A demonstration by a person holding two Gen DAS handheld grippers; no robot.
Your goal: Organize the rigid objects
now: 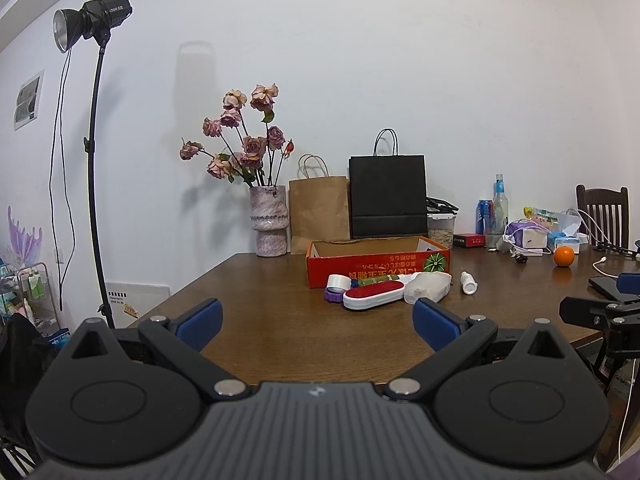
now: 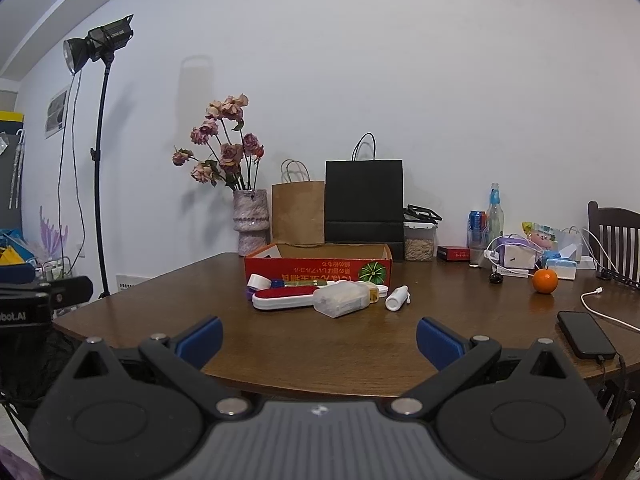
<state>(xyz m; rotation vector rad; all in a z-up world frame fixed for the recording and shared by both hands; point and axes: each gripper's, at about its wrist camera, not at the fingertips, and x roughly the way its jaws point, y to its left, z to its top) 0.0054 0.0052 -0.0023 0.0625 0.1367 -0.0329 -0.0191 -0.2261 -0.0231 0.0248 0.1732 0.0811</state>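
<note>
1. Holding both sets of tongs low at the near edge of the brown wooden worktop, we see the left tongs spread wide with nothing between the blue pads, and the right tongs spread just as wide, also gripping nothing.
2. To our right lies a black phone with a cable plugged in.
3. Further in, we find the cluster of rigid objects well apart from both tongs: a white oval brush with a red pad, a translucent plastic case resting against it, a small white bottle lying just beside, and a white tape roll by a purple piece.
4. Just behind them stands the open red cardboard box.
5. Beyond it we see a mottled vase of dried roses, a brown paper bag and a black paper bag against the wall, and an orange fruit off to the right.
</note>
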